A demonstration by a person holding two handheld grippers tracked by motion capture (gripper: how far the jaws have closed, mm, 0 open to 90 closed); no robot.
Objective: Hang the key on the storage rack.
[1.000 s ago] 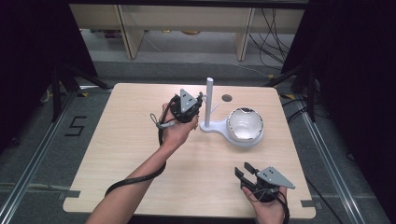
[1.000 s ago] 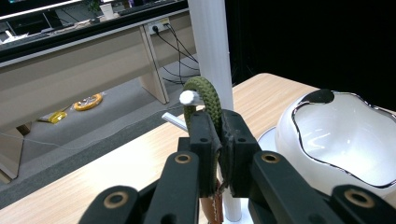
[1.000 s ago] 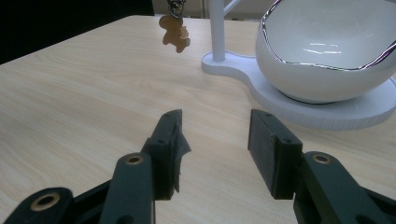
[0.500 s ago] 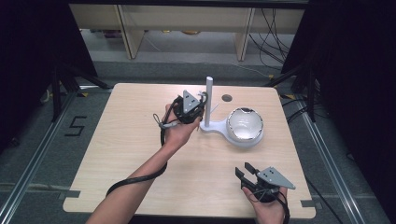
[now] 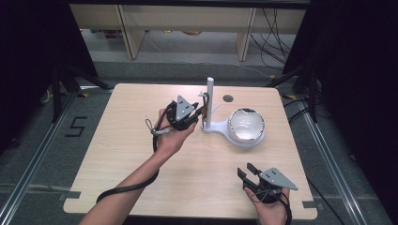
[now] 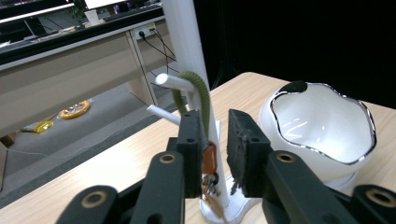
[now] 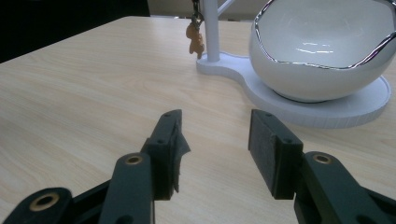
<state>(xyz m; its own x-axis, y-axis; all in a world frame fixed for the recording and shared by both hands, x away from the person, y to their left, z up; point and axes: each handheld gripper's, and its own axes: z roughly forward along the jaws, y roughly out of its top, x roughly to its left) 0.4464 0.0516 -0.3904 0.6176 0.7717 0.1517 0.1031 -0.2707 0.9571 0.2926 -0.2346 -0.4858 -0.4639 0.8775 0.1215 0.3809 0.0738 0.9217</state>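
A pale wooden table [image 5: 141, 154] stands in a dim room, with shelving and loose cables on the floor beyond its far edge; a "5" is marked on the floor to the left of the table.

Toward the far middle of the table stands a white stand [image 5: 210, 105] — an upright post with short pegs, on a flat base that also carries a white bowl [image 5: 246, 125] with a silver wavy rim, just right of the post.

The left gripper [image 5: 201, 111], held in the person's left hand [image 5: 171, 138], is up against the post. In the left gripper view its jaws are nearly closed, with only a narrow gap between them. A green cord [image 6: 198, 95] hangs over one peg [image 6: 173, 82] and runs down into that gap, where a small orange charm [image 6: 209, 158] sits against the left jaw. Whether the jaws actually pinch the cord I cannot tell.

The right gripper [image 5: 248, 171] rests low at the near right of the table, well apart from the stand. Its jaws are wide apart and hold nothing — bare tabletop shows between them.

In the right gripper view the orange charm [image 7: 195, 38] dangles beside the post, above the base.

No readable labels on the stand or bowl.
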